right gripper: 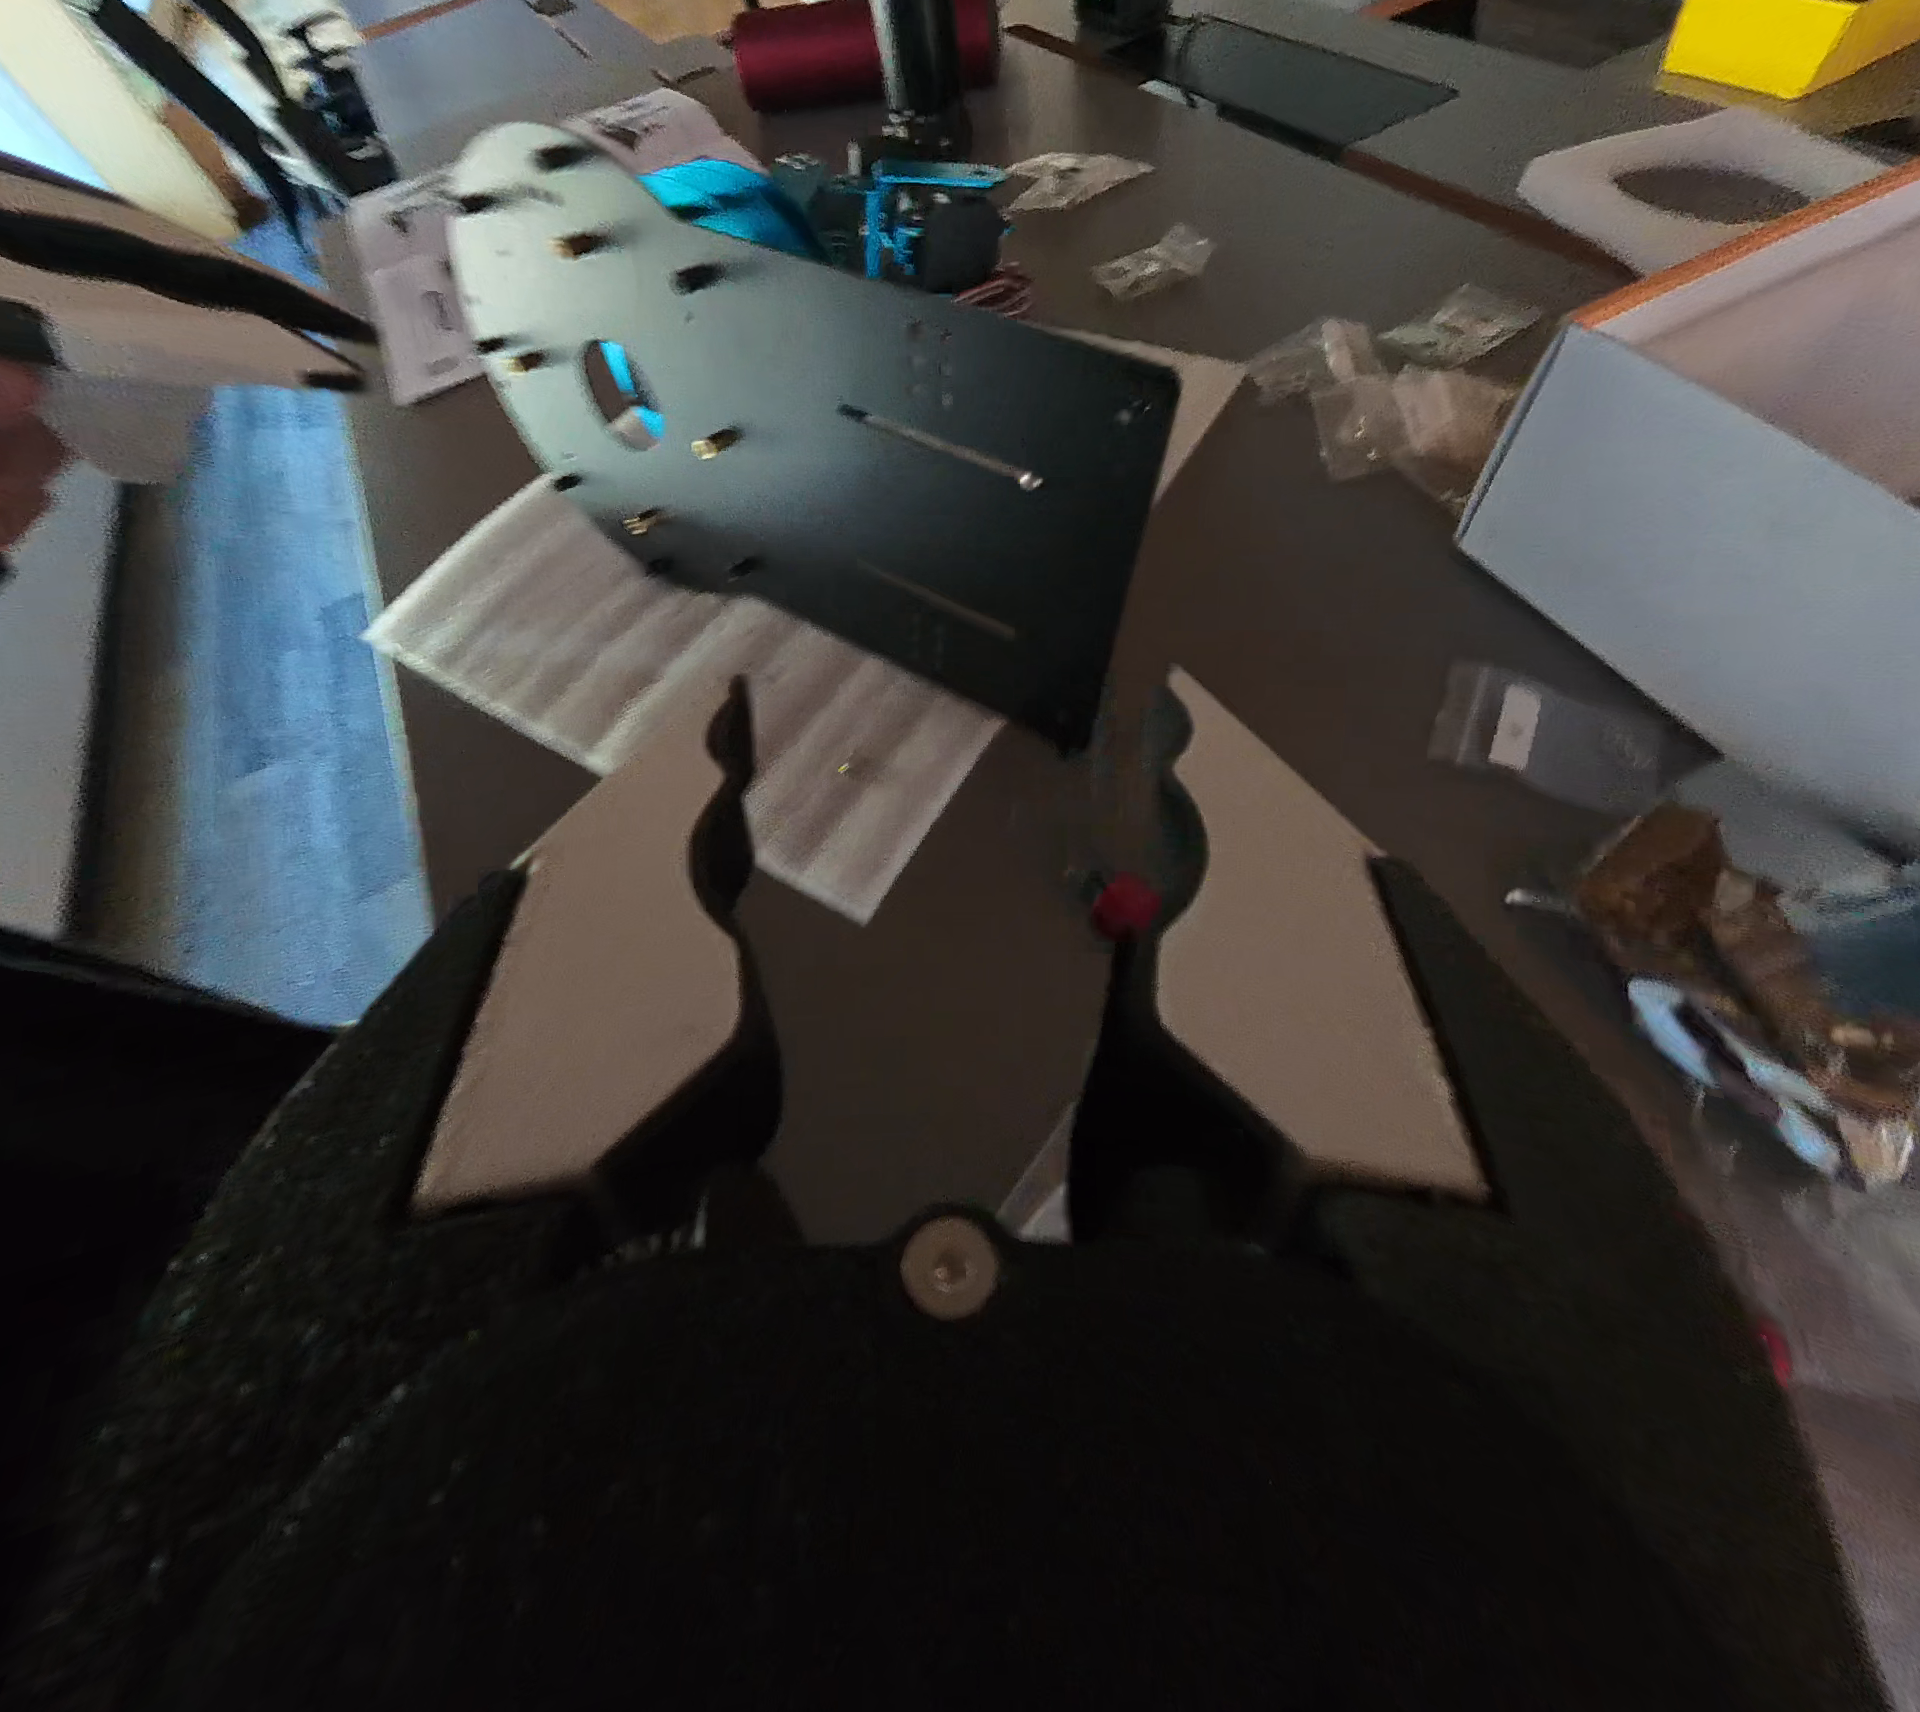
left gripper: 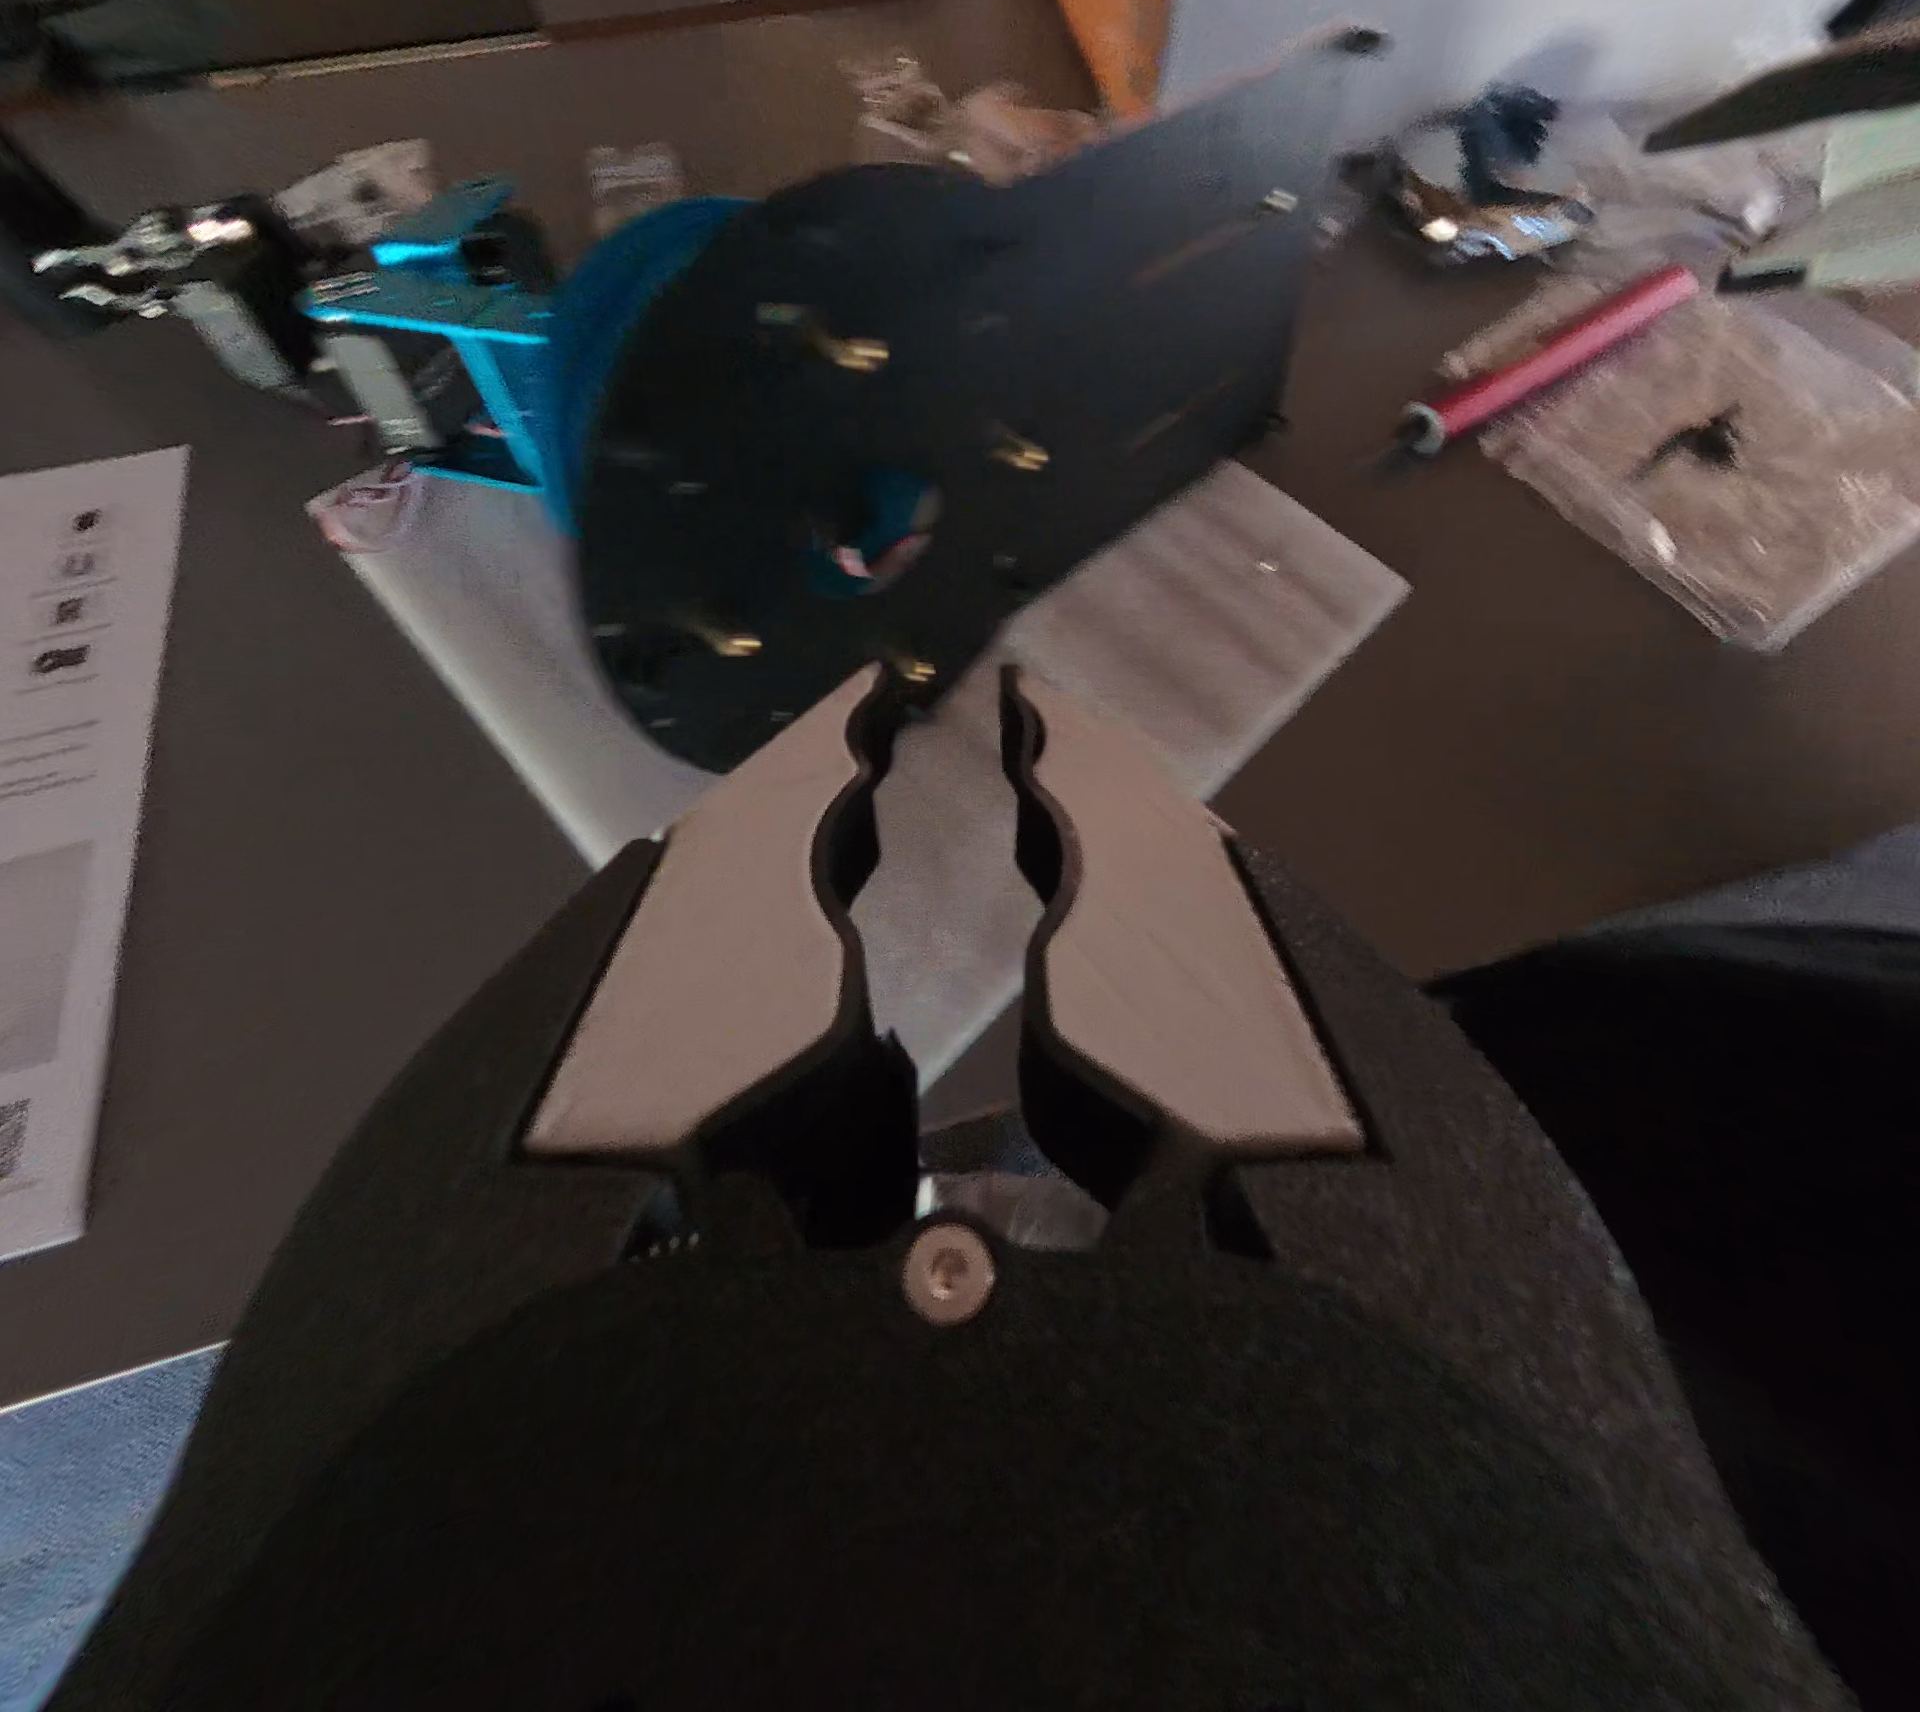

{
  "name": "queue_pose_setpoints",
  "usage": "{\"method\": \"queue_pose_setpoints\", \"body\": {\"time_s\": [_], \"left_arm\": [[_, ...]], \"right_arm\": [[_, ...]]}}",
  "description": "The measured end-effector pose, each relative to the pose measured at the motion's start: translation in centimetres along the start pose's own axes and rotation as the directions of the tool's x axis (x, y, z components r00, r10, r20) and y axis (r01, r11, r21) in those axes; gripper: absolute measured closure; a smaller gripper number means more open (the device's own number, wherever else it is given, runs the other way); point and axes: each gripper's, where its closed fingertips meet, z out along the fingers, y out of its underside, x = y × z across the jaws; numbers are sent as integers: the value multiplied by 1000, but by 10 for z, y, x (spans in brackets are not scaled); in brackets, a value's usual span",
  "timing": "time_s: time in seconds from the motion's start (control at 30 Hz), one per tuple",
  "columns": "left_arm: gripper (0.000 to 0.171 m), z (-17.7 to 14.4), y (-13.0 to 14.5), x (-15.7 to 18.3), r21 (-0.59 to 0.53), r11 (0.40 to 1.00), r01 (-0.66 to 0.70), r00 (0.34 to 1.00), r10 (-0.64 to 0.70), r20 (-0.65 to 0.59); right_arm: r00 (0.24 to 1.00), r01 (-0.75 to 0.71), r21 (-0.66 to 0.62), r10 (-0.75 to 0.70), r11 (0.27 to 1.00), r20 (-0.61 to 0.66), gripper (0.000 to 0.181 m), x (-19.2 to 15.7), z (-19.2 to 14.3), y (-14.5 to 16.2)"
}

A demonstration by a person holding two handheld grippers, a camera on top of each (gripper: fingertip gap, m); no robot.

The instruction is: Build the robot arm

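A dark tabletop point(right gripper: 1299, 519) carries everything here. On it lies a white foam sheet point(right gripper: 644, 654), and above the sheet a black plate point(right gripper: 831, 457) stands tilted, one end round and one end square, with small brass posts on its face. Behind the plate there is a blue assembly point(right gripper: 894, 218) with wires. A grey box point(right gripper: 1683, 519) stands at the right side, with small clear bags point(right gripper: 1382, 405) scattered near it. A printed paper point(left gripper: 62, 831) lies at the left edge of the tabletop. A red tool point(left gripper: 1558, 358) rests beside one more bag.

The left hand-held gripper point(left gripper: 940, 675) has its fingers only slightly apart. Its tips are at the lower edge of the plate, near one brass post, but the blur does not let me tell if they pinch it. The right hand-held gripper point(right gripper: 951, 706) is spread wide and grips nothing. Its right finger is just beside the square corner of the plate.
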Motion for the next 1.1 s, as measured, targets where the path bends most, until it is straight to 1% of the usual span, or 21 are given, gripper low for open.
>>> {"method": "queue_pose_setpoints", "body": {"time_s": [0.03, 0.07, 0.1, 0.13, 0.17, 0.2, 0.23, 0.27, 0.33, 0.37, 0.4, 0.43, 0.47, 0.5, 0.53, 0.57, 0.67, 0.83, 0.97, 1.0, 1.1], "left_arm": [[147, 2, -2, -18, 12, 999, 36, 999, -36, 5], [139, 5, -1, -35, 19, 998, 66, 998, -66, -4], [129, 10, 2, -49, 16, 996, 88, 996, -88, -25], [120, 17, 5, -60, 9, 995, 101, 993, -100, -58], [115, 24, 7, -68, 6, 995, 104, 990, -103, -101], [114, 30, 7, -72, 7, 995, 99, 982, -97, -160], [115, 34, 6, -71, 7, 996, 87, 970, -83, -230], [119, 37, 5, -69, 13, 998, 63, 954, -56, -295], [127, 42, 3, -66, 36, 999, -12, 929, 25, -370], [131, 45, 3, -64, 42, 998, -52, 917, 65, -393], [134, 46, 3, -62, 48, 995, -85, 900, 97, -425], [140, 46, 3, -58, 55, 993, -104, 878, 118, -464], [144, 45, 3, -56, 57, 991, -122, 860, 134, -493], [150, 44, 4, -54, 63, 987, -146, 841, 157, -518], [161, 41, 6, -52, 74, 981, -178, 822, 190, -538], [164, 40, 6, -52, 85, 975, -206, 812, 219, -542], [164, 38, 9, -57, 72, 969, -236, 788, 234, -569], [164, 31, 16, -71, 58, 954, -293, 738, 265, -621], [164, 25, 17, -85, 63, 934, -351, 704, 308, -640], [163, 23, 17, -88, 66, 928, -366, 694, 319, -646], [164, 19, 17, -94, 70, 919, -389, 664, 332, -670]], "right_arm": [[1000, 11, -32, -11, 999, 0, 96, 3, 16, 1], [999, 30, -74, -28, 997, 22, 93, 4, 31, 1], [999, 51, -83, -50, 995, 12, 93, 10, 45, -2], [997, 76, -78, -74, 994, 25, 93, 14, 58, -6], [997, 80, -97, -77, 992, 26, 92, 22, 69, -5], [998, 57, -142, -55, 988, 21, 86, 32, 79, -1], [998, 32, -177, -23, 984, 52, 86, 34, 85, 2], [994, 18, -198, 4, 980, 109, 90, 31, 88, 5], [990, -5, -195, 32, 981, 135, 96, 35, 94, 5], [984, -20, -181, 51, 983, 171, 103, 32, 96, 3], [971, -37, -174, 76, 984, 229, 120, 23, 97, 1], [958, -55, -175, 101, 983, 270, 131, 16, 97, -2], [963, -68, -180, 112, 981, 246, 133, 17, 98, -2], [976, -58, -183, 95, 981, 198, 147, 21, 99, -1], [979, -51, -182, 85, 982, 187, 148, 19, 97, 0], [980, -58, -187, 92, 981, 176, 148, 17, 96, 0], [986, -60, -199, 89, 978, 140, 150, 7, 90, -1], [992, -59, -232, 83, 971, 92, 155, -21, 81, -10], [990, -91, -300, 119, 949, 76, 160, -46, 78, 3], [990, -95, -303, 123, 948, 75, 161, -51, 78, 6], [987, -131, -259, 150, 957, 58, 162, -61, 80, 8]]}}
